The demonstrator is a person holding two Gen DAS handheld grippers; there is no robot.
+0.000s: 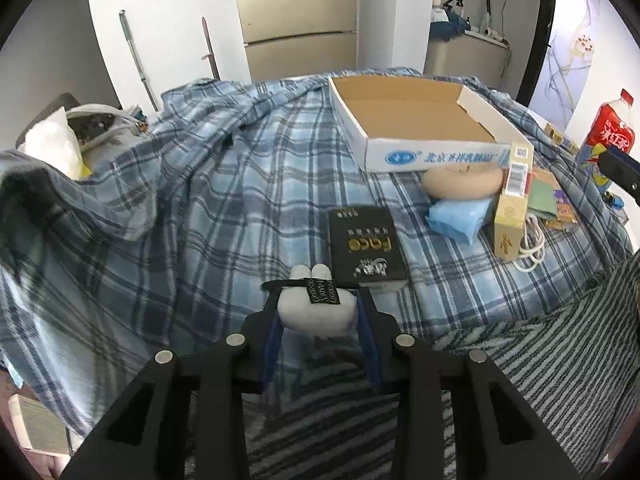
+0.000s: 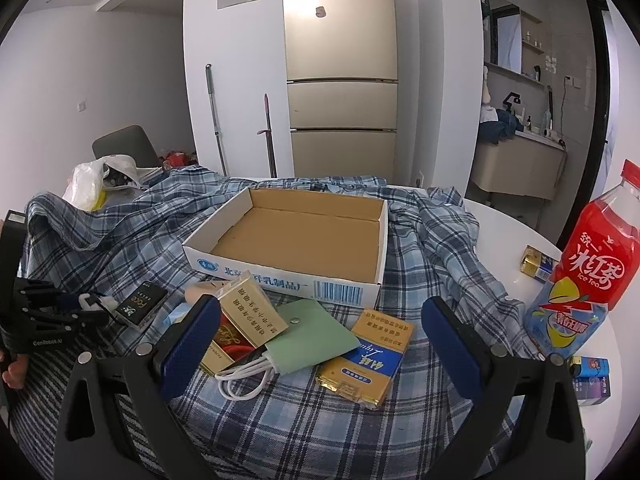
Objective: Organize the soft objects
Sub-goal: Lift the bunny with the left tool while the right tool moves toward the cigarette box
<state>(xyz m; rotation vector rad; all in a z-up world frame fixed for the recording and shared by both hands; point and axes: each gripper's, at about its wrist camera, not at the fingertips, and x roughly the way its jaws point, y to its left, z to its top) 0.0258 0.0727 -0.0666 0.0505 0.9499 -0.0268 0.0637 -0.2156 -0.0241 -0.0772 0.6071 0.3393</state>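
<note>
My left gripper (image 1: 318, 304) is shut on a small white plush toy (image 1: 316, 314) with a black tag, held just above the plaid cloth in front of a black booklet (image 1: 364, 244). The same gripper and toy (image 2: 96, 302) show at the left of the right wrist view. An empty cardboard box (image 1: 420, 120) stands behind; it also shows in the right wrist view (image 2: 296, 240). A beige soft pad (image 1: 460, 184) and a blue sponge (image 1: 460, 216) lie by the box front. My right gripper (image 2: 320, 336) is open and empty above a green pouch (image 2: 316, 332).
Yellow cartons (image 2: 252, 308), a blue-and-gold packet (image 2: 368, 360) and a white cable (image 2: 244, 380) lie before the box. A red iced tea bottle (image 2: 588, 276) stands right. A plastic bag (image 1: 60, 140) sits far left. A striped cloth (image 1: 540, 360) covers the near edge.
</note>
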